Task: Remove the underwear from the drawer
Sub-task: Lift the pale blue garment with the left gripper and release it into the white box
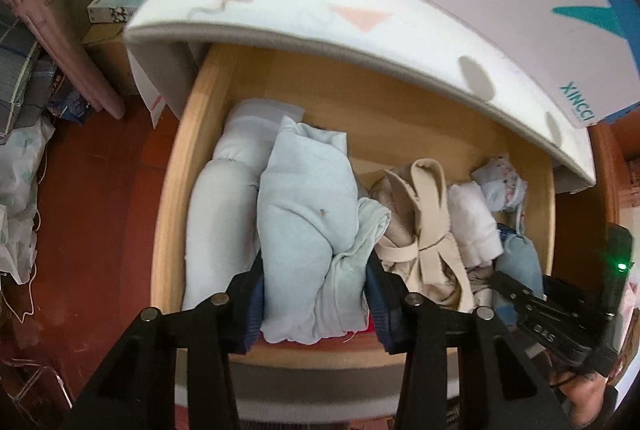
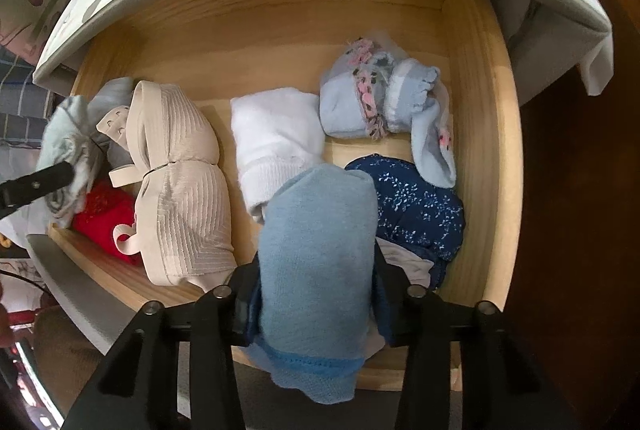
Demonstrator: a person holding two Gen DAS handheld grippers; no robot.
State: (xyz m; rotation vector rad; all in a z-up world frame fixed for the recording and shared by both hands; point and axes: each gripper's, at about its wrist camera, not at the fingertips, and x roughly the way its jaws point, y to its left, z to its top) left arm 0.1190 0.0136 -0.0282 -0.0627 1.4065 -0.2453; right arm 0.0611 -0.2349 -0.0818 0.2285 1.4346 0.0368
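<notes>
In the open wooden drawer (image 1: 200,134), a pale blue roll (image 1: 308,230) is clamped by the left gripper (image 1: 316,294) and a mid-blue roll (image 2: 316,250) by the right gripper (image 2: 316,294), so the pick-up step is prob. done and lifting both clear of the near wall is called for next.

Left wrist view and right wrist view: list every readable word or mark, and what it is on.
"XINCCI": teal letters on the white box atop the cabinet, left wrist view.
Letters on the right tool: upside down, too blurred to read.
Print on the small box: too small.
Right wrist view: none.
</notes>
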